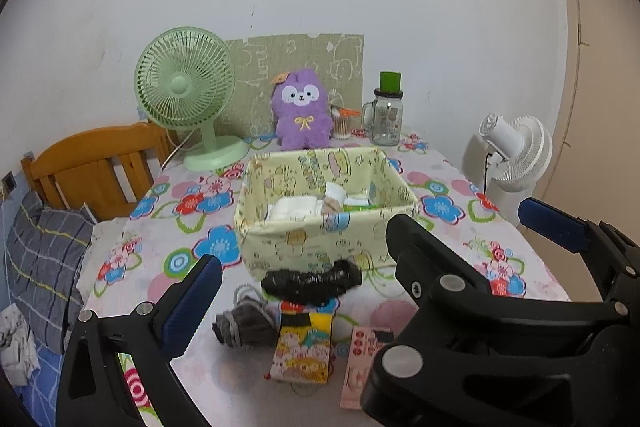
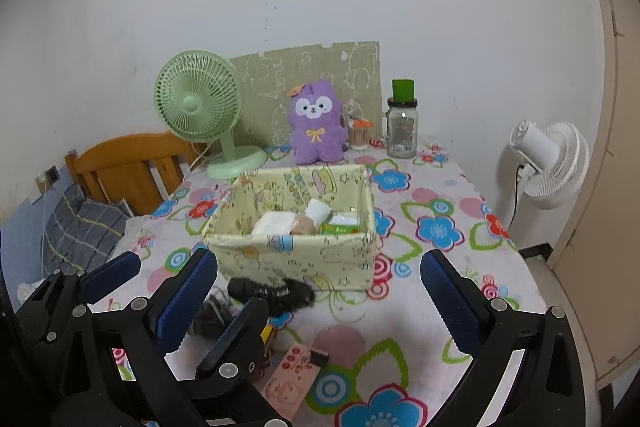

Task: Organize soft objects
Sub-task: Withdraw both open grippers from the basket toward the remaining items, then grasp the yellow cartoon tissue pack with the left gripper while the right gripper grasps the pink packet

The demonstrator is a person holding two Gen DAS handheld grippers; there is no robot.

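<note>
A pale yellow fabric basket stands mid-table and holds white folded cloths and a green packet. A black rolled soft item lies against its front wall. A dark grey bundle lies left of a yellow cartoon pouch. My left gripper is open above these items and holds nothing. My right gripper is open over the table, to the right of the left gripper, and holds nothing.
A purple plush, a green fan, a glass jar and a cotton-swab tub stand at the back. A pink card lies near the front. A white fan stands to the right, a wooden headboard to the left.
</note>
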